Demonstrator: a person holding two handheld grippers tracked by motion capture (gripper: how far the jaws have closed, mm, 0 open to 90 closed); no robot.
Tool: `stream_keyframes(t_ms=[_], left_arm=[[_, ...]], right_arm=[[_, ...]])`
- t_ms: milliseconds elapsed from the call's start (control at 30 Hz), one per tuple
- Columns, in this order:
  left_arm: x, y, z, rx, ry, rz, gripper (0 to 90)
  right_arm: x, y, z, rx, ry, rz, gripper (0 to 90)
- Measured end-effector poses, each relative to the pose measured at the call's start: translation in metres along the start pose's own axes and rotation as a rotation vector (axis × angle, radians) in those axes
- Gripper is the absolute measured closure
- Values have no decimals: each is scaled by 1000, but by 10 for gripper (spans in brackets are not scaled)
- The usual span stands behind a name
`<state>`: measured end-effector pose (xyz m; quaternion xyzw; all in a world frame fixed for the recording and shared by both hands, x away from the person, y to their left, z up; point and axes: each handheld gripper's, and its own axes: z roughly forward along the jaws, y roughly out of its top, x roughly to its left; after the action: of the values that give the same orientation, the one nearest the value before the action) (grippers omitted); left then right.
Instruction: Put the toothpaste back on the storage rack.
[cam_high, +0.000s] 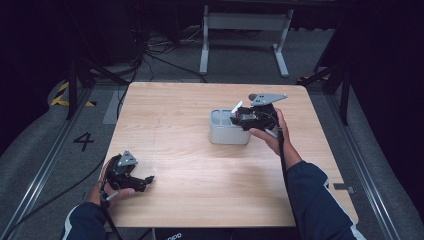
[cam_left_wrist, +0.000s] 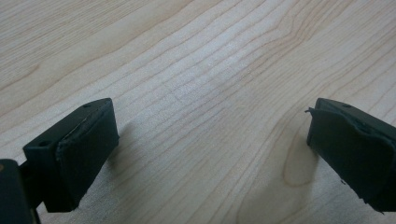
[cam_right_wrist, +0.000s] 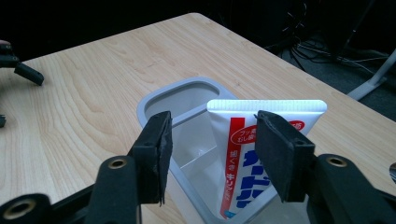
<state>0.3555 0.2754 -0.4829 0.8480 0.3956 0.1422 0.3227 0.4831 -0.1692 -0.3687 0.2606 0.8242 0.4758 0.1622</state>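
Bench (cam_high: 200, 190) grain lies bare between the left gripper's (cam_left_wrist: 210, 149) wide-spread fingers, which rest idle near its front-left corner. Toothpaste tube (cam_right_wrist: 252, 158) stands crimp-up in the grey organizer (cam_right_wrist: 154, 105); the right gripper's (cam_right_wrist: 212, 149) fingers are apart, off it. Withdraw straight up, so neither finger tips it.

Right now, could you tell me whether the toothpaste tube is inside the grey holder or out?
Inside: the toothpaste tube stands in the grey holder, crimped end up.
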Motion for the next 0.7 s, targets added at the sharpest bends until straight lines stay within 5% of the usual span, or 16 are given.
stream_keyframes(t_ms=[700], left_arm=[[0, 0, 0, -1, 4, -3, 25]], right_arm=[[20, -6, -32, 43, -38, -114, 470]])
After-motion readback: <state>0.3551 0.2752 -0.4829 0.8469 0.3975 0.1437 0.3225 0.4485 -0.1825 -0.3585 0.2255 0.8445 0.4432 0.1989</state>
